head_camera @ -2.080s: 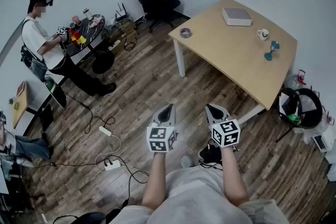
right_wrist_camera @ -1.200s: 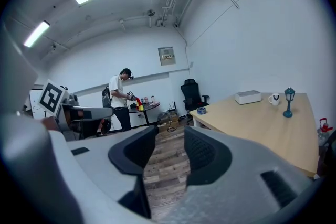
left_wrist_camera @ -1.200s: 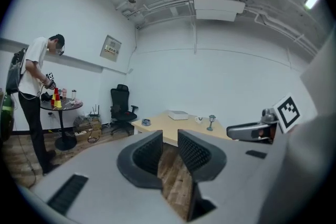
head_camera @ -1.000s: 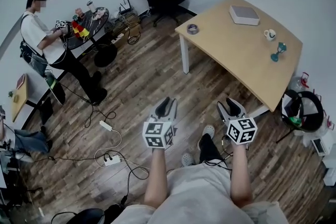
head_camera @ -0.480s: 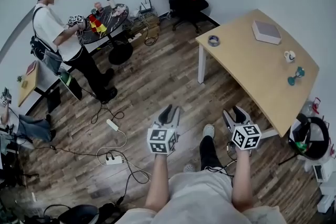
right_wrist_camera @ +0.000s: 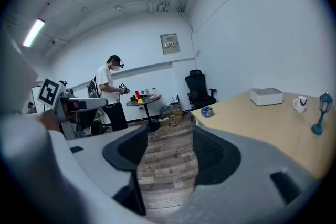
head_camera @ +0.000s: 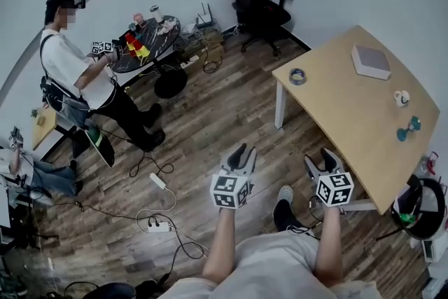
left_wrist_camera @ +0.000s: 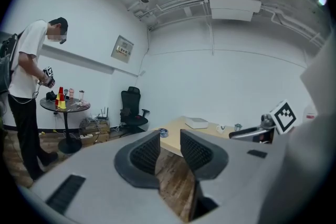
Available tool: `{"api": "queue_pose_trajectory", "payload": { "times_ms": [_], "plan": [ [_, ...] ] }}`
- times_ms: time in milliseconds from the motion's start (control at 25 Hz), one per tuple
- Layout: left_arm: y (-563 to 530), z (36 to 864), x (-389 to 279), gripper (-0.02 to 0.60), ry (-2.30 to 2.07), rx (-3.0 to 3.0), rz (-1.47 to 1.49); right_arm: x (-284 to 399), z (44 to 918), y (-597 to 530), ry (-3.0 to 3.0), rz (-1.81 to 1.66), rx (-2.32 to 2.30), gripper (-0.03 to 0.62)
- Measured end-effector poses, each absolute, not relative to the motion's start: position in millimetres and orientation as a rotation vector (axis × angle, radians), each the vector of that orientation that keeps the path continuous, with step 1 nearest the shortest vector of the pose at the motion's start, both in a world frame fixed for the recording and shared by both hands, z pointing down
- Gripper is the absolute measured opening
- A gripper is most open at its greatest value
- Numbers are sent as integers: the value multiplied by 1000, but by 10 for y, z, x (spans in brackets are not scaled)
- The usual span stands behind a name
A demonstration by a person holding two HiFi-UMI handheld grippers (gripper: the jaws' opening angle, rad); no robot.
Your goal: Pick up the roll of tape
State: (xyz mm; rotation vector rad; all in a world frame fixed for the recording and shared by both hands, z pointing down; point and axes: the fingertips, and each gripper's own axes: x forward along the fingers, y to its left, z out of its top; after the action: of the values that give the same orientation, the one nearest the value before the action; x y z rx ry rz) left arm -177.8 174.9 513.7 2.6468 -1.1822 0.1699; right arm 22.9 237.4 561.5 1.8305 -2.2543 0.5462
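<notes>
Two grippers were held out over the floor (head_camera: 210, 108), both well short of the roll of tape (head_camera: 297, 76). It lay flat near the corner of the table (head_camera: 343, 108), far ahead of both pairs of jaws: almost in line with the gap of the left pair, a little to the right of the right pair.

The left gripper (head_camera: 241, 154) had its jaws parted by a narrow gap, and they had just been opening. The right gripper (head_camera: 325, 159) stood wider, its jaws also just opened further. Only floor showed between either pair.

The roll looked light and stiff — a ring with a hollow middle, probably smooth on its outer face and so liable to slide on the table if nudged. A sound hold would likely be one jaw down the hole and the other outside the wall, or both across the outer rim — the right gripper, nearer the table, seemed better placed.
</notes>
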Motion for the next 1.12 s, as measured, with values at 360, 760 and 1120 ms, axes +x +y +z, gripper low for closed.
{"api": "queue_pose_trajectory", "payload": {
  "times_ms": [360,760,1120],
  "plan": [
    [987,5143,-1252,109,-1136,2655,326,694,5470,1443,-2329,524,1784,284],
    [300,5198,-721,109,-1184,2621,377,1416,5549,607,-2390,606,1812,284],
    [78,5174,-243,143,-1052,2618,308,1878,5477,193,-2450,604,1792,276]
  ]
}}
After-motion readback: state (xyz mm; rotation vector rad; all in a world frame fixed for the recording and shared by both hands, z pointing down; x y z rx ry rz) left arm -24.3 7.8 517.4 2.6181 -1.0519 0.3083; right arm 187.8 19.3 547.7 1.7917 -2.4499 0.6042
